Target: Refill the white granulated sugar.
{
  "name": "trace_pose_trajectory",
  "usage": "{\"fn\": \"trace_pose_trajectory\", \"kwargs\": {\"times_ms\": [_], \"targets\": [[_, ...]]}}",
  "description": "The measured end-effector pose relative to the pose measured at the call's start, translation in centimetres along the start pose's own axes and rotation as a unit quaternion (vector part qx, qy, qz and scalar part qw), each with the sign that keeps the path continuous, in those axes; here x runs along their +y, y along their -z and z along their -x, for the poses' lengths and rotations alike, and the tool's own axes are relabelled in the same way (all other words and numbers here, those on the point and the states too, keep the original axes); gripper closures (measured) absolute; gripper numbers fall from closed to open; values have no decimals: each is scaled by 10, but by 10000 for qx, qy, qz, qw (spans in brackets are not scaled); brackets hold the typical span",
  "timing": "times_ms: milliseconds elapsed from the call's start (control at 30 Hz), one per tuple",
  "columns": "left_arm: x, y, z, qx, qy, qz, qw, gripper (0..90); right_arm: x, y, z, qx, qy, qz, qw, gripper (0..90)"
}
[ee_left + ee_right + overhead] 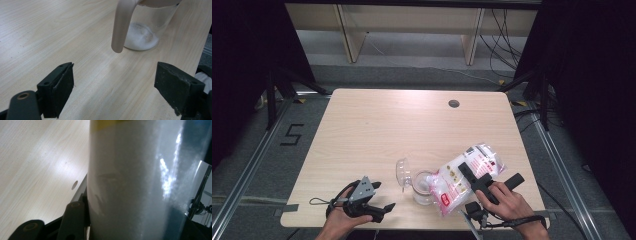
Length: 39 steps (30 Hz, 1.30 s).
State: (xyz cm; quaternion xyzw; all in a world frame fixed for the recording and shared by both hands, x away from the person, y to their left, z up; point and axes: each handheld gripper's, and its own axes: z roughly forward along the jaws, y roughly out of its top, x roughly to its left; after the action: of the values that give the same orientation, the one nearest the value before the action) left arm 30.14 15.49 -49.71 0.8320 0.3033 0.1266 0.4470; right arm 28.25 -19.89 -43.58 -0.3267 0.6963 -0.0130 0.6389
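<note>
While the bag is tilted: the points below apply.
Step in hand: pouring white grains from the bag (464,176) into the jar (424,187), judged from the tilt and the mouth over the rim.
Right gripper (468,172): jaws pinching the bag across its middle; in the right gripper view the film (135,182) fills the gap between them.
Left gripper (381,209): jaws spread, nothing between them; hovers low over the tabletop (387,130), near the jar but apart from it.
Bag location: near front edge of tabletop, right of centre, low end at the jar rim.
Bag appearance: clear glossy plastic, red and white print, white granular fill, soft and creased.
Jar appearance: clear glass, handle (122,25) on its side, hinged lid (402,172) open to the left, thin white layer at the bottom (141,37).
Risk 1: spill past the rim; cause, soft bag mouth shifting.
Risk 2: jar tipping or sliding; cause, bag pressing on an unsteadied jar.
Risk 3: bag slipping; cause, slick film, shifting fill.
</note>
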Motion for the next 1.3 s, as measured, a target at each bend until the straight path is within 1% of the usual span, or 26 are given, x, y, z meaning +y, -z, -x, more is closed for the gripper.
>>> {"fn": "trace_pose_trajectory", "kwargs": {"times_ms": [267, 400, 433, 533, 567, 633, 667, 800, 867, 1300], "targets": [[0, 0, 0, 0, -1, 10, 10000, 155, -1, 1, 1, -8, 21, -7, 10000, 590], [0, 0, 0, 0, 1, 11, 10000, 155, -1, 2, 0, 7, -89, -65, 9999, 590], [0, 0, 0, -3, 1, 12, 10000, 155, -1, 1, 1, -1, -11, -19, 10000, 591], [0, 0, 0, -2, 1, 13, 10000, 155, -1, 2, -1, 5, -107, -76, 9999, 591], [0, 0, 0, -2, 0, 12, 10000, 155, -2, 1, 1, -8, 49, -45, 10000, 592], [0, 0, 0, 0, 0, 12, 10000, 155, -1, 1, 1, -6, 49, -44, 10000, 592], [0, 0, 0, -1, -6, 11, 10000, 155, -1, 2, 0, 11, -41, -68, 10000, 592], [0, 0, 0, -1, -1, 12, 10000, 155, -1, 2, 1, 11, -16, -67, 10000, 593], [0, 0, 0, -3, 0, 14, 10000, 155, -1, 1, 2, 0, 74, -2, 10000, 593], [0, 0, 0, -11, 2, -1, 10000, 155, -1, 1, 2, -11, 44, 12, 10000, 603]]}}
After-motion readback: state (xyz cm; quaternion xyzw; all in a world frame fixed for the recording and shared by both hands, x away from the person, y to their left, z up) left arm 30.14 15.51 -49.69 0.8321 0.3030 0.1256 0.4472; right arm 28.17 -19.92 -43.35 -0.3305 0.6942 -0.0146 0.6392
